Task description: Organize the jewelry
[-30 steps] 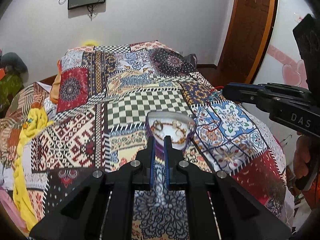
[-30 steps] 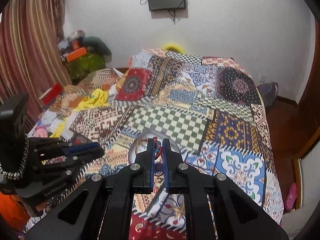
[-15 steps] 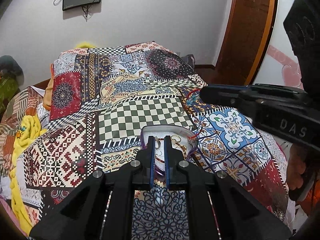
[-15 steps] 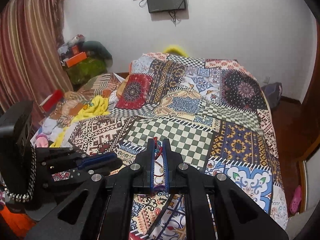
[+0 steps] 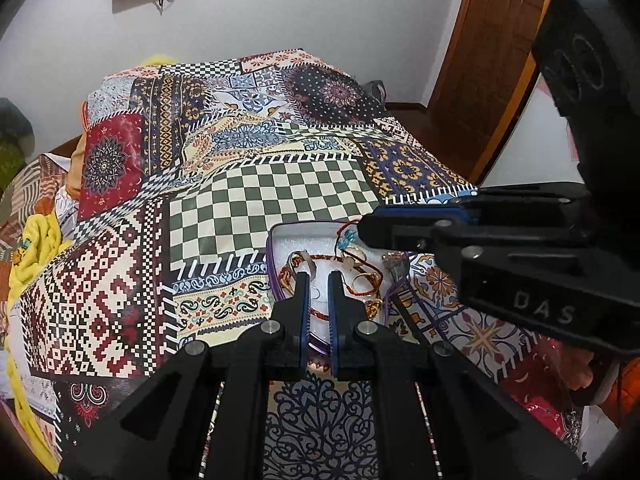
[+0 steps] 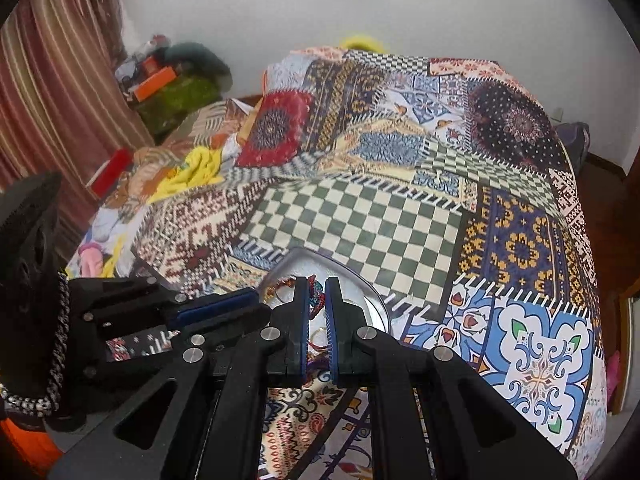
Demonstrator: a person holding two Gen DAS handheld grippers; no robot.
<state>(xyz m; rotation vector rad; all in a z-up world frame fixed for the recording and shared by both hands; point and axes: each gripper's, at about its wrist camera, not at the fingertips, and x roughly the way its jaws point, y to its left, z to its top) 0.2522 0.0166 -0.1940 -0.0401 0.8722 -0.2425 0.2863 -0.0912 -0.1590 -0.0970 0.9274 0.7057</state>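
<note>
Both grippers are crowded over the heart-shaped tray [image 5: 276,240] on the patchwork bedspread [image 5: 264,196], and the sorting looks well underway, by my read: bracelets [image 5: 320,258] and gold rings [image 5: 362,280] already lie in a loose heap on its white lining. The left gripper [image 5: 319,280] has its jaws drawn close, a narrow gap between them, apparently pinching the tray's near purple rim and steadying it. The right gripper [image 6: 317,292] is nearly closed too, clamped on a red-and-blue braided bracelet [image 6: 318,298] right above the tray (in the left camera its tip sits at the tray's far right edge, the bracelet's cord dangling there). What's left, I'd judge, is letting that bracelet down into the tray; whether more pieces wait elsewhere on the bed, I can't tell, none show on the cloth. The jewelry itself is a tangle: thin red cords looping over gold hoops, a small pendant [image 5: 390,260] hanging at the right rim, nothing laid out separately, so tidying may yet be needed.
</note>
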